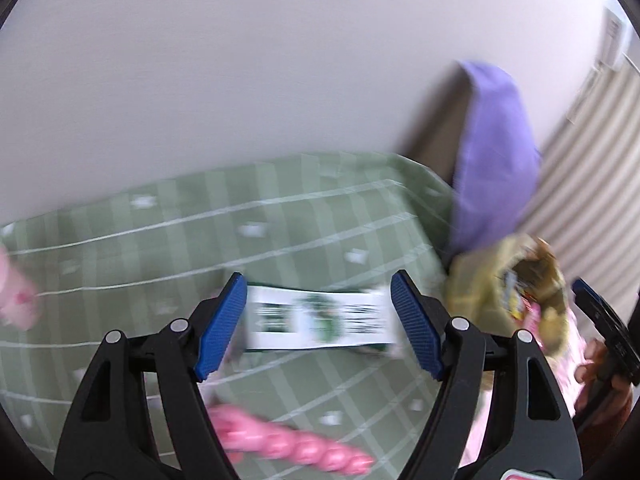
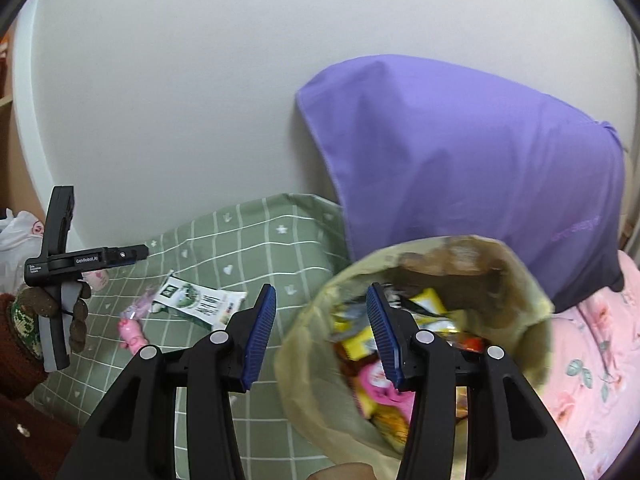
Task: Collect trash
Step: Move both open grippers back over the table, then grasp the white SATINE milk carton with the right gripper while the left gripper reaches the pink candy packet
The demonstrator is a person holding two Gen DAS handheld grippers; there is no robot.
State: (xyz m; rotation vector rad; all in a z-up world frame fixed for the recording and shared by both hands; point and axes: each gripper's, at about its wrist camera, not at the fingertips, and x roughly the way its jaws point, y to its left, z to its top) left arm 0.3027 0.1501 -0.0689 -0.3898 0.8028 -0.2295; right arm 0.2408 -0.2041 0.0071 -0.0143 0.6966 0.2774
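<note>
A white and green wrapper [image 1: 320, 318] lies on the green checked bedsheet [image 1: 160, 240]. My left gripper [image 1: 320, 320] is open, its blue pads on either side of the wrapper, just above it. The wrapper also shows in the right wrist view [image 2: 196, 300], with the left gripper [image 2: 136, 252] above it. A yellowish trash bag [image 2: 520, 320] full of wrappers stands open on the right; it also shows in the left wrist view [image 1: 480, 280]. My right gripper [image 2: 320, 332] is open, with the bag's rim between its pads [image 2: 382, 328]. A pink wrapper [image 1: 296, 446] lies near me; it also shows in the right wrist view [image 2: 132, 332].
A purple pillow [image 2: 460, 160] leans on the white wall [image 2: 180, 80] behind the bag. A pink floral blanket [image 2: 592, 360] lies at the right. A white plastic bag [image 2: 16, 236] sits at the far left.
</note>
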